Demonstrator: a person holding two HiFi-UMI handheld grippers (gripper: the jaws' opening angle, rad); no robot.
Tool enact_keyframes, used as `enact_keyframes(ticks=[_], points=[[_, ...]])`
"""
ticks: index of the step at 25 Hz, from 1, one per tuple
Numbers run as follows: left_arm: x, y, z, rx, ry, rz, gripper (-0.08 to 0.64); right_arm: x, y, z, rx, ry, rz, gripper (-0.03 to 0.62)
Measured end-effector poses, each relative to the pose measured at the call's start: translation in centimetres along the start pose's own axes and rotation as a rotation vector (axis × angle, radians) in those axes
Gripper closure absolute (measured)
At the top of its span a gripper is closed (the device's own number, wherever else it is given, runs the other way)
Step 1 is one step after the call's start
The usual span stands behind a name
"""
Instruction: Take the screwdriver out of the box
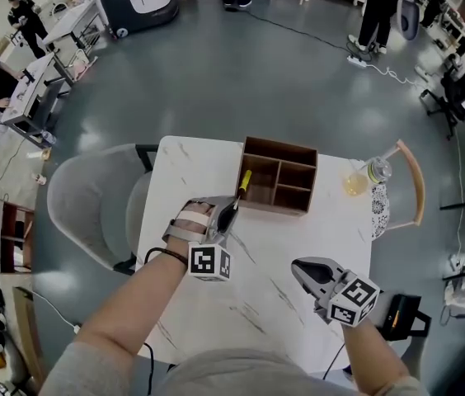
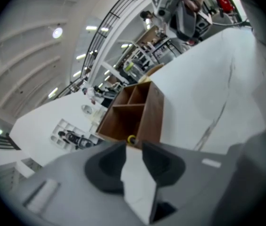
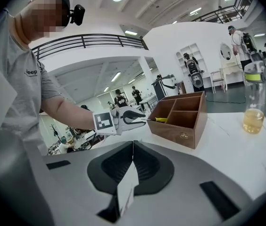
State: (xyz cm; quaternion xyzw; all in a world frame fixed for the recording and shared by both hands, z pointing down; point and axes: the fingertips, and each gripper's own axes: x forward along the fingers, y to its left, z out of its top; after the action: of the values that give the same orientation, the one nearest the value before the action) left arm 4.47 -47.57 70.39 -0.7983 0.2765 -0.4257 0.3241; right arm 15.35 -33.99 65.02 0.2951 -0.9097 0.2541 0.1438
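A brown wooden box with open compartments stands on the white marble table. The screwdriver has a yellow handle that rests across the box's left rim; its dark shaft slants down to my left gripper. That gripper is shut on the shaft just outside the box. In the right gripper view the screwdriver runs from the left gripper to the box. In the left gripper view the yellow end shows between the jaws. My right gripper hovers shut and empty over the table's near right.
A clear bottle of yellowish liquid stands at the table's right edge, right of the box. A grey chair sits left of the table and a wood-rimmed chair right of it. People stand far off in the room.
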Motion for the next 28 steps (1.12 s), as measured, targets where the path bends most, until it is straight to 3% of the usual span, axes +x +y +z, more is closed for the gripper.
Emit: enact_keyframes(ticks=[11, 16, 21, 28], points=[[0.6, 0.0, 0.4, 0.072, -0.015, 0.018, 0.48, 0.4, -0.2, 0.3, 0.004, 0.004, 0.005, 0.583], [0.8, 0.1, 0.4, 0.082, -0.013, 0.015, 0.528, 0.3, 0.0, 0.3, 0.008, 0.005, 0.002, 0.583], [0.2, 0.4, 0.8, 0.059, -0.033, 0.008, 0.545, 0.2, 0.0, 0.5, 0.006, 0.002, -0.002, 0.583], [-1.7, 1.7, 2.3, -0.036, -0.09, -0.017, 0.546, 0.1, 0.6, 1.6, -0.009, -0.006, -0.008, 0.583]])
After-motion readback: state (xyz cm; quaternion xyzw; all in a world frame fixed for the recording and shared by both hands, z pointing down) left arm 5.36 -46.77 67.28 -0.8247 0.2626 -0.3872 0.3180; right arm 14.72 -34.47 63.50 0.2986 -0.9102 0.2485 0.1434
